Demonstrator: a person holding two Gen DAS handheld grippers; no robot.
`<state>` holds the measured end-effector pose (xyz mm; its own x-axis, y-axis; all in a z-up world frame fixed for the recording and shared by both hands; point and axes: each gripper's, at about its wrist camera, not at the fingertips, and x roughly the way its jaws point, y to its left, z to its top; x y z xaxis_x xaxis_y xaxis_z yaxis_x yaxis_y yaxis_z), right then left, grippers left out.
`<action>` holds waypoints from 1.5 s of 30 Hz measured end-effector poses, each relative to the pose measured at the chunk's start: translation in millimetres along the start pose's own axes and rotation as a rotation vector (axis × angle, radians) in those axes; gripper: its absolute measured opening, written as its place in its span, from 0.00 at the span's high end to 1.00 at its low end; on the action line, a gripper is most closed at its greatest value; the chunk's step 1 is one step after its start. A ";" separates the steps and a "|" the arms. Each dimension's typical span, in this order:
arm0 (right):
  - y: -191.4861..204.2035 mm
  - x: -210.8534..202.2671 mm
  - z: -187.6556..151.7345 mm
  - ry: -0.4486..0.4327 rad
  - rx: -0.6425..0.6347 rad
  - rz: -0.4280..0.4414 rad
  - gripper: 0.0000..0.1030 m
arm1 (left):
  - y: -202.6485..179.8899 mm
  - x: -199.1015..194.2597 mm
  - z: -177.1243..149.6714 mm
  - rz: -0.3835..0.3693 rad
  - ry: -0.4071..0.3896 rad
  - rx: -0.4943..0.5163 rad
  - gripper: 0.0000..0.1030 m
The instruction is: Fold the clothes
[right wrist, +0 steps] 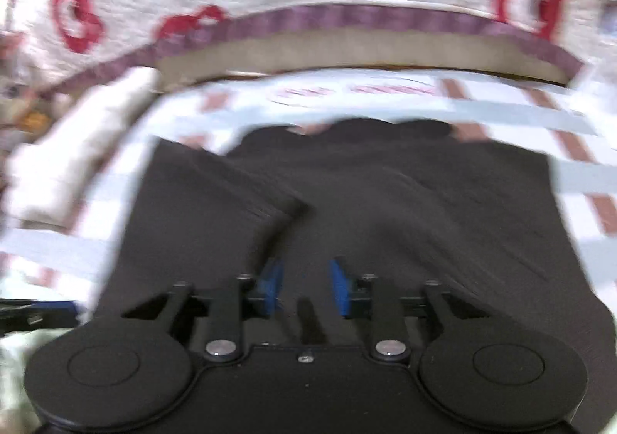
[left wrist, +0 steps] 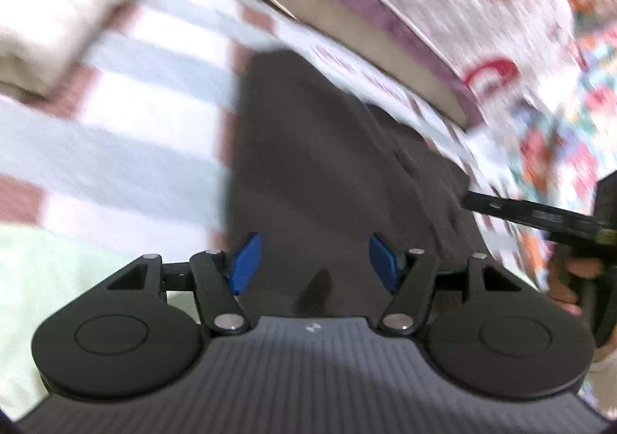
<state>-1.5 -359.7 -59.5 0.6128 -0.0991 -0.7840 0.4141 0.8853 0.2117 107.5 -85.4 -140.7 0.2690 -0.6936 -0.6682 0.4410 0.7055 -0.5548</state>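
Observation:
A dark grey garment [left wrist: 327, 164] lies spread on a striped white, pale blue and brown sheet [left wrist: 146, 118]. My left gripper [left wrist: 314, 260] hovers over its near part, blue pads wide apart, nothing between them. In the right wrist view the same dark garment [right wrist: 347, 202] fills the middle, with folds and a raised crease left of centre. My right gripper [right wrist: 304, 287] is above it, pads apart with a narrower gap and no cloth clamped. The right gripper body [left wrist: 540, 214] and a hand [left wrist: 570, 280] show at the right edge of the left wrist view. Both views are motion-blurred.
A cream folded cloth [left wrist: 69, 10] lies at the upper left of the sheet, seen also as cream cloth [right wrist: 77, 148]. A quilt with red prints and a purple border [right wrist: 347, 21] lies beyond the garment. A pale green cloth [left wrist: 46, 280] is at the near left.

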 end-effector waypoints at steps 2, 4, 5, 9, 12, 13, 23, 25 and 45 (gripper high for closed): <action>17.5 8.1 24.2 0.050 -0.038 0.103 0.46 | 7.7 7.3 2.3 0.054 0.006 -0.007 0.39; 48.5 26.7 44.2 0.147 -0.121 0.203 0.40 | 15.1 18.3 1.7 0.093 0.028 -0.021 0.39; 65.5 37.3 50.1 0.190 -0.161 0.235 0.38 | 18.7 23.8 1.3 0.109 0.040 -0.029 0.39; 126.8 91.0 68.1 0.337 -0.258 0.180 0.38 | 28.9 46.1 -5.5 0.058 0.082 -0.101 0.41; 159.2 121.8 71.3 0.344 -0.318 0.142 0.38 | 24.0 51.7 -14.2 -0.013 0.090 -0.099 0.54; 164.9 131.3 72.8 0.351 -0.317 0.134 0.38 | 21.0 52.4 -16.9 -0.025 0.085 -0.089 0.56; 192.7 181.5 82.2 0.459 -0.297 -0.021 0.33 | -3.9 42.2 -28.6 -0.071 0.016 0.000 0.68; 201.8 189.9 81.4 0.466 -0.327 -0.069 0.31 | -4.0 42.1 -30.4 -0.058 0.018 -0.001 0.68; 107.3 117.7 64.1 0.016 -0.035 0.104 0.75 | -16.9 65.5 -36.3 0.020 0.122 0.059 0.34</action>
<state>158.2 -305.4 -91.7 0.6402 0.0011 -0.7682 0.3246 0.9059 0.2719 86.6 -137.5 -193.1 0.1733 -0.6544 -0.7360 0.4873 0.7064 -0.5133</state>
